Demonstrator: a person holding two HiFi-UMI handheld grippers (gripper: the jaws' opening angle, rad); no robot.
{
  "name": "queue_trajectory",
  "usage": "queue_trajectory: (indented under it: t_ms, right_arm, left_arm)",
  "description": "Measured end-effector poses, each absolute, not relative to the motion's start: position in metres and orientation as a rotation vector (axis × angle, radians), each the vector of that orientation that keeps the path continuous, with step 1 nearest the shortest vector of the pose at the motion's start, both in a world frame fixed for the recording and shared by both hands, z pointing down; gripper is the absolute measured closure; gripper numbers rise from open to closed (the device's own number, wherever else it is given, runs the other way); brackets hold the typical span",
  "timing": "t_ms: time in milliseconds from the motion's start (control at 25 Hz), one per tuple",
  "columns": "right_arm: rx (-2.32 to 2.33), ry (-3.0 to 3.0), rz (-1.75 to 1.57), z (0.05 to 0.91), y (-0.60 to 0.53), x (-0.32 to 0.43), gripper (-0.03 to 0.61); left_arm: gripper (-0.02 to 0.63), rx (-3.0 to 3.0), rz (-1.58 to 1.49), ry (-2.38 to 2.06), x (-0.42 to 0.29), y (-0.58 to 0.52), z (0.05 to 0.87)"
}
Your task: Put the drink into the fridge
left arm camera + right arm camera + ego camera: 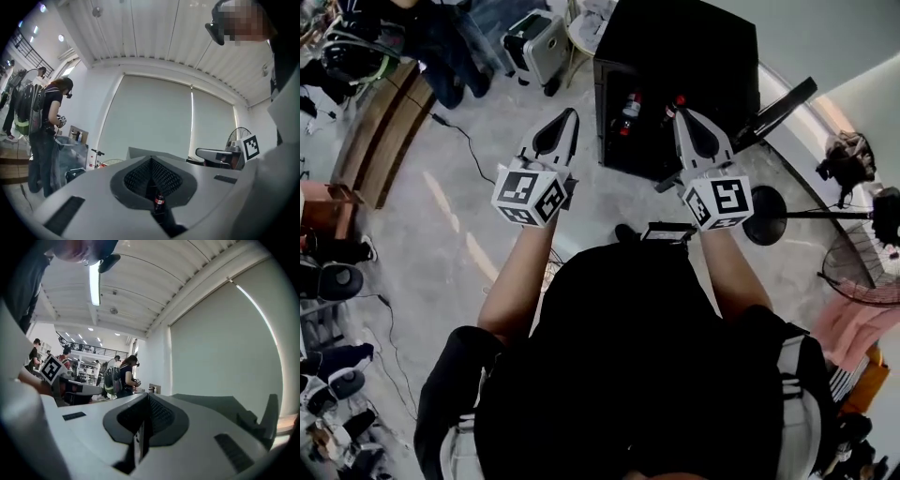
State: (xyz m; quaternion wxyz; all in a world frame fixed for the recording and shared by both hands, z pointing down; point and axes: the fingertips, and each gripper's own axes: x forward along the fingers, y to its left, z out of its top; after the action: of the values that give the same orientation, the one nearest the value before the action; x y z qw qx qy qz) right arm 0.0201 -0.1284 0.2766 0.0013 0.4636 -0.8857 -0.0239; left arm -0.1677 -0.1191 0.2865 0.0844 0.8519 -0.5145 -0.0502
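Note:
In the head view a black fridge (680,52) stands on the floor ahead, its door (780,108) swung open to the right. Inside it stand bottles with red labels (630,105). My left gripper (569,116) is held up left of the fridge, its jaws together with nothing in them. My right gripper (683,114) is raised just before the open front, shut and empty too. In the left gripper view the jaws (151,161) meet, and a small, far-off red-labelled bottle (159,202) shows through the slit low between them. The right gripper view shows its jaws (149,398) closed.
A round black stand base (766,216) and a fan (861,274) are on the floor at the right. A grey wheeled case (534,45) stands left of the fridge, a cable (473,150) runs across the floor, and a wooden bench (380,141) is at the far left. Other people (47,136) stand nearby.

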Motion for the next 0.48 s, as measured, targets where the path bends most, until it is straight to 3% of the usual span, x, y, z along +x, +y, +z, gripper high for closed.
queue_trajectory:
  t_ms: [480]
  right_arm:
    - [0.903, -3.014, 0.050, 0.303, -0.111, -0.157, 0.557]
  left_arm:
    - [0.600, 2.206, -0.124, -2.036, -0.323, -0.034, 0.311]
